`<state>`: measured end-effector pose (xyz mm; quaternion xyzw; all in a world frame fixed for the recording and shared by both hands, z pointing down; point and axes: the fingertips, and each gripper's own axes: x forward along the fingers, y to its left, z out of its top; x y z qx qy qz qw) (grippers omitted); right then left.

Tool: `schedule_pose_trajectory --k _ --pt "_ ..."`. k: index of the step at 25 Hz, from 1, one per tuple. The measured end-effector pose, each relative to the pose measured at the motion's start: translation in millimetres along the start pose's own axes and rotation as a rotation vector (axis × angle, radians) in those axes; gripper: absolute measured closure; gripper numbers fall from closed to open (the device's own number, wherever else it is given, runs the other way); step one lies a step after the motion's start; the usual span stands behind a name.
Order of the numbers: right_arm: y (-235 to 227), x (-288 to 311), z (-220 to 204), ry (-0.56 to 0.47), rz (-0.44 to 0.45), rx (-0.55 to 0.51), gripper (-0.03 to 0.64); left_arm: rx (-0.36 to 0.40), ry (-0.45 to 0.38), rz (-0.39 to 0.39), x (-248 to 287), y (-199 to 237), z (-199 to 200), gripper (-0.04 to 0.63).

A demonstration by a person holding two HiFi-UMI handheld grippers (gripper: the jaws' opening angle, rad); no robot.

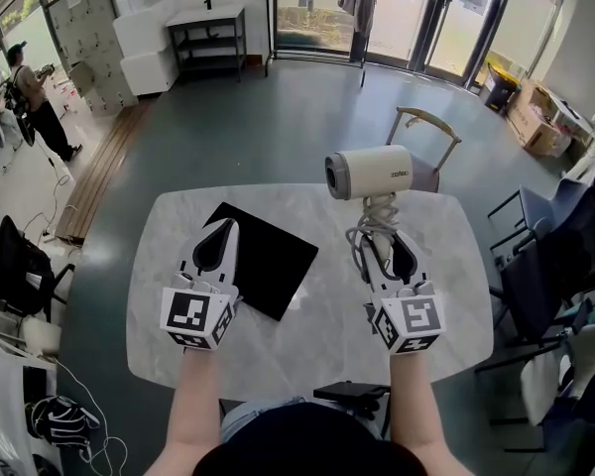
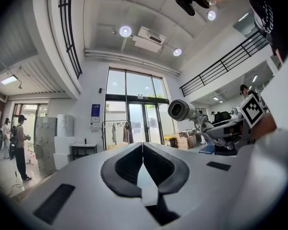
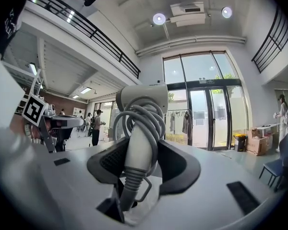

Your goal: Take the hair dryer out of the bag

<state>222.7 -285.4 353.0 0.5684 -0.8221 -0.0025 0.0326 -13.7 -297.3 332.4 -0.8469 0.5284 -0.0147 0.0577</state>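
Note:
A white hair dryer [image 1: 369, 174] with its grey cord coiled round the handle stands upright above the marble table [image 1: 436, 315]. My right gripper [image 1: 385, 238] is shut on the dryer's handle [image 3: 137, 162], and the coiled cord [image 3: 145, 116] rises between the pads. The flat black bag [image 1: 268, 258] lies on the table's left half. Just above the bag's near corner my left gripper [image 1: 221, 230] is shut with nothing in it; its pads meet in the left gripper view [image 2: 142, 145]. From there the hair dryer [image 2: 181, 110] shows off to the right, lifted in the air.
A wooden-armed chair [image 1: 428, 132] stands behind the table's far edge. Blue chairs [image 1: 540, 256] crowd the right side. A dark object [image 1: 352, 395] sits at the near edge by my body. Cardboard boxes [image 1: 535, 117] lie at the far right; a person [image 1: 35, 102] stands far left.

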Motion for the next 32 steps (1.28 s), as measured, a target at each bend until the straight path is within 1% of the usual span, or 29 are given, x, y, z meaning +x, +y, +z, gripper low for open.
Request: schedule_pose_trajectory --k 6,13,22,32 --pt "-0.5 1.5 7.4 -0.030 0.000 -0.014 0.414 0.005 -0.027 0.015 -0.5 6.6 8.0 0.581" --pt "0.1 4.1 9.2 -0.035 -0.001 -0.033 0.414 0.016 -0.042 0.014 1.6 6.7 10.5 0.581" --pt "0.0 4.6 9.4 -0.037 -0.005 -0.023 0.414 0.022 -0.058 0.022 0.5 9.3 11.6 0.581" --pt "1.7 1.3 9.7 -0.041 -0.007 -0.012 0.414 0.014 -0.058 0.038 -3.8 11.7 10.5 0.581"
